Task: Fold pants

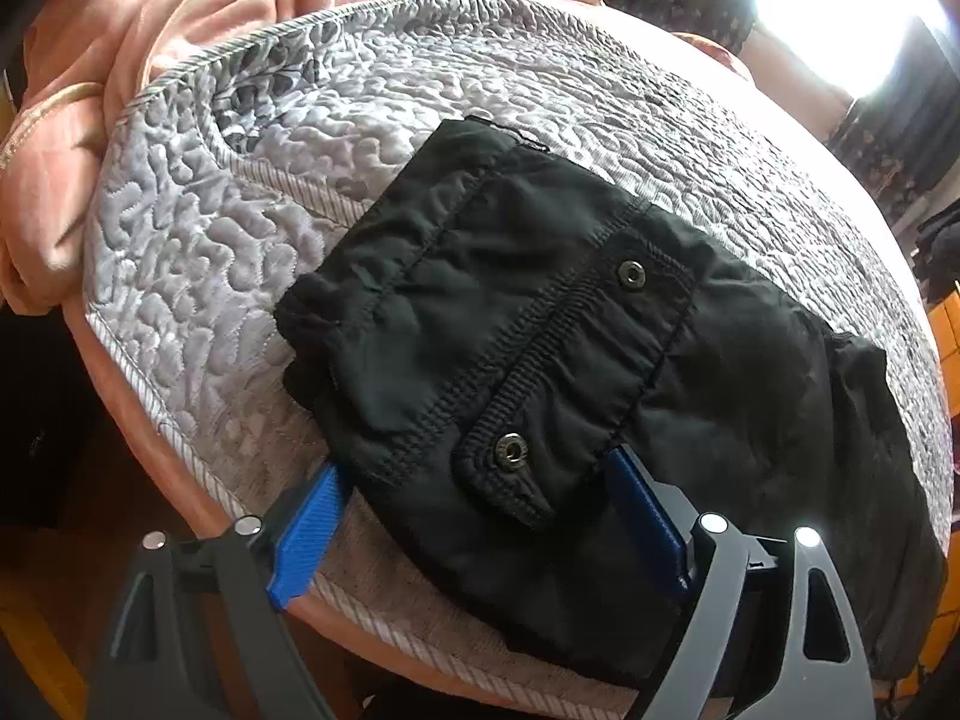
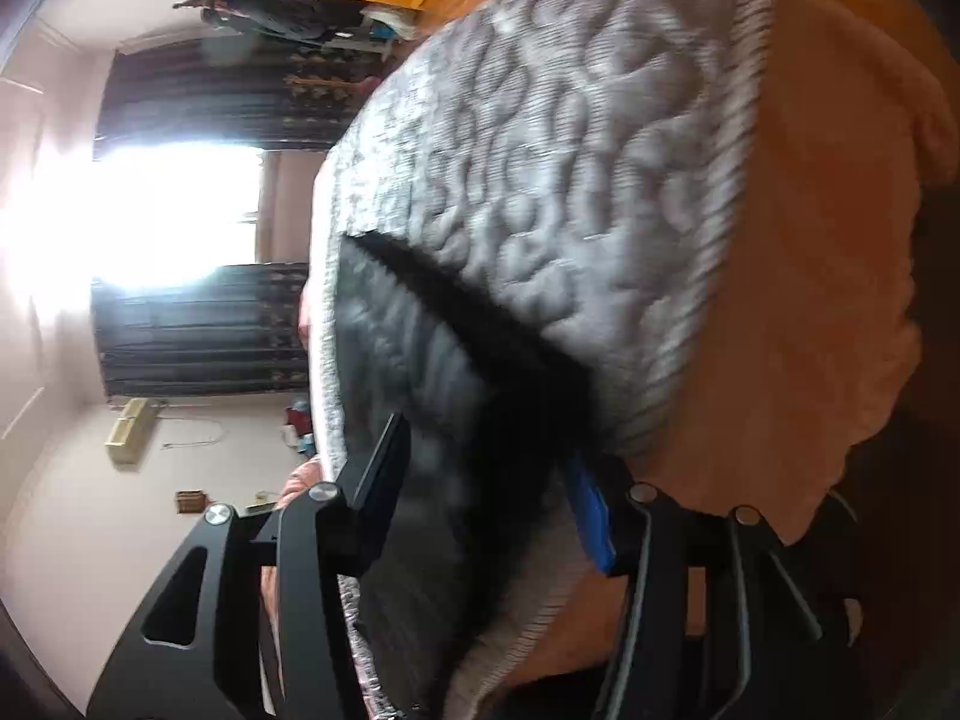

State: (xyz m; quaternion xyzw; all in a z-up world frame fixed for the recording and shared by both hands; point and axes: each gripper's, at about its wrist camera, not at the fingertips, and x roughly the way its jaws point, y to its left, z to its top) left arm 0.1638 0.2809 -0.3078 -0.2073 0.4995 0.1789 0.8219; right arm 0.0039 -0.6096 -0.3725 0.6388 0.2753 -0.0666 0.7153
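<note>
Black pants [image 1: 570, 348] lie folded into a compact bundle on the grey quilted bedspread [image 1: 252, 192], the waistband with two metal snaps facing up. My left gripper [image 1: 480, 492] is open, its blue fingers [image 1: 312, 528] spread on either side of the near edge of the bundle, holding nothing. In the right wrist view, which is blurred and rolled sideways, the pants [image 2: 456, 372] show as a dark mass between the spread fingers of my right gripper [image 2: 486, 480], which is open; whether it touches the cloth I cannot tell.
A crumpled peach blanket [image 1: 150, 30] lies at the far left of the bed and hangs over the bed's edge [image 2: 828, 300]. A bright window [image 1: 840, 12] with dark curtains is behind. The bedspread's corded edge [image 1: 180, 438] runs close to the left gripper.
</note>
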